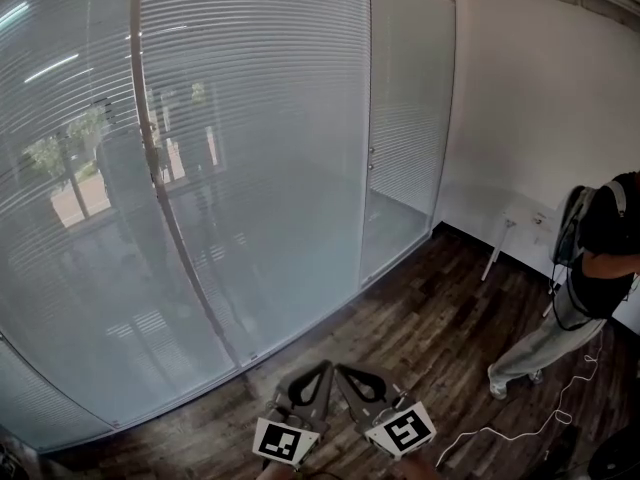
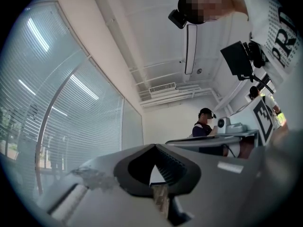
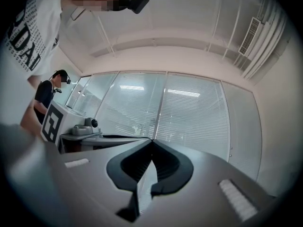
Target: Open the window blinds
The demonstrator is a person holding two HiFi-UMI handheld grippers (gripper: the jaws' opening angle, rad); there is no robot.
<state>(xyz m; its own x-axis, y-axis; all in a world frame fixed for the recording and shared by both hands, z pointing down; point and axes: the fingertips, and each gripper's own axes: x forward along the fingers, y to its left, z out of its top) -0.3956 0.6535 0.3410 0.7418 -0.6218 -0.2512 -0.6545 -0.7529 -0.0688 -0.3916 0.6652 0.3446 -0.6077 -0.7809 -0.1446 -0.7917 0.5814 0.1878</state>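
I see my left tool (image 1: 318, 373) and right tool (image 1: 350, 376) both with jaws together and empty, tips side by side, well apart from the window blinds (image 1: 250, 118) covering the glass ahead.

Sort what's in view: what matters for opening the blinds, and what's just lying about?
For the job:
- blinds
- left gripper, fingers shut, empty
- right gripper, fingers shut, empty

Just about:
- bystander
- white cable on the wood floor

Dark wood floor (image 1: 420, 308), white cable (image 1: 556, 408)
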